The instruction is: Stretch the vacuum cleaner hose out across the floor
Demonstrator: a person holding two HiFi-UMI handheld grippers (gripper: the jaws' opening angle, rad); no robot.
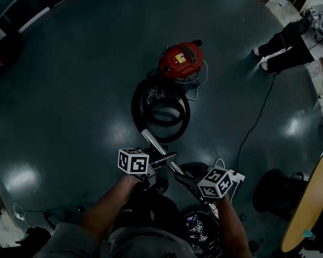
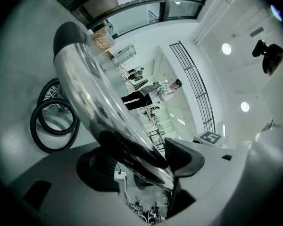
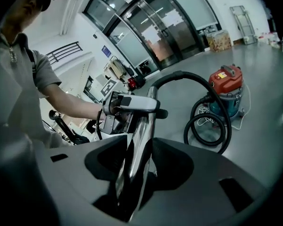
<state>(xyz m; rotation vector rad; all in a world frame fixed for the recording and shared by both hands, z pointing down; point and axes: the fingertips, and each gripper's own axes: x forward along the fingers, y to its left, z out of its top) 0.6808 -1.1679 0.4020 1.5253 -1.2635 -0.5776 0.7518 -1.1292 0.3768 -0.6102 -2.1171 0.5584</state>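
A red vacuum cleaner stands on the dark floor, and its black hose lies coiled in loops just in front of it. From the coil a shiny metal wand runs toward me. My left gripper is shut on the wand, and my right gripper is shut on it a little nearer to me. In the left gripper view the wand slants between the pads of the left gripper, with the coil behind. In the right gripper view the wand fills the right gripper; hose and vacuum lie beyond.
A person stands at the upper right. A thin black cable trails across the floor to the right of the coil, and a white cord lies by the vacuum. A round wooden table and a dark stool stand at right.
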